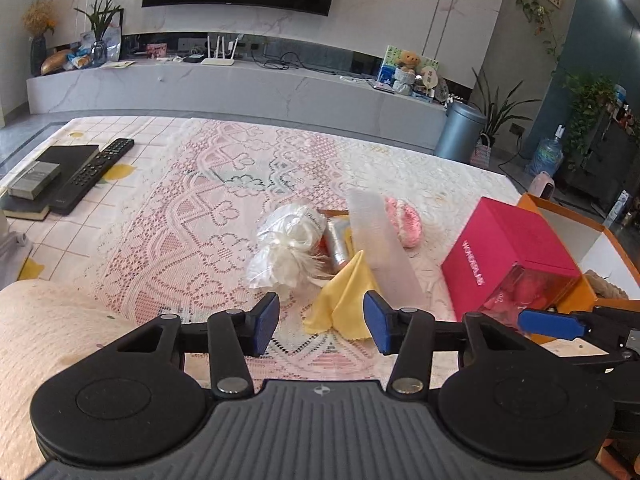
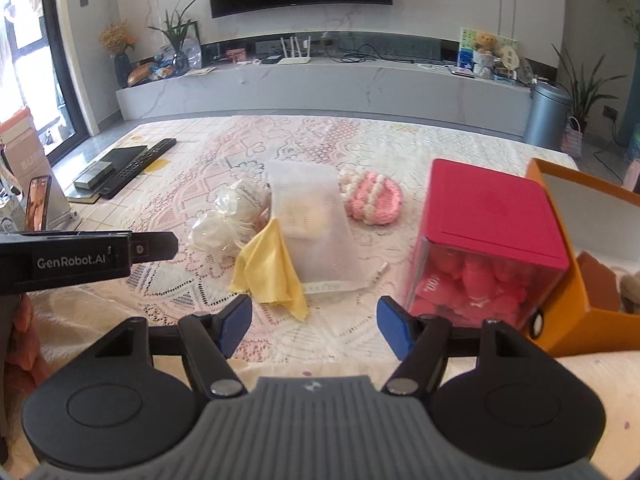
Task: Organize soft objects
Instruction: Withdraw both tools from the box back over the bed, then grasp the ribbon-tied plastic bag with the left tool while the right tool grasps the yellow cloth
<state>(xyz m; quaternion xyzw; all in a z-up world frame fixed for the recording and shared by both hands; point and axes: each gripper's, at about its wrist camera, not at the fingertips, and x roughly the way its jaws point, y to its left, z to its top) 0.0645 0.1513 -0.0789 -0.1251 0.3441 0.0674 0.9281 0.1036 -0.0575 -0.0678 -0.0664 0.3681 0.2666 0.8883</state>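
so both grippers hang jaws apart, empty: left gripper (image 1: 322, 322) lined up on the yellow cloth (image 1: 340, 304), right gripper (image 2: 312, 326) just short of the mesh pouch (image 2: 310, 224); orange box (image 2: 576, 312) sits alongside for stowing.

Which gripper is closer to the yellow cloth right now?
Left. The left gripper hangs open with the yellow cloth just beyond its fingertips. The right gripper, also open, sits a little farther back, toward the pink box.

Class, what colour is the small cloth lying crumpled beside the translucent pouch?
Pale yellow cloth, clearest in the right wrist view.
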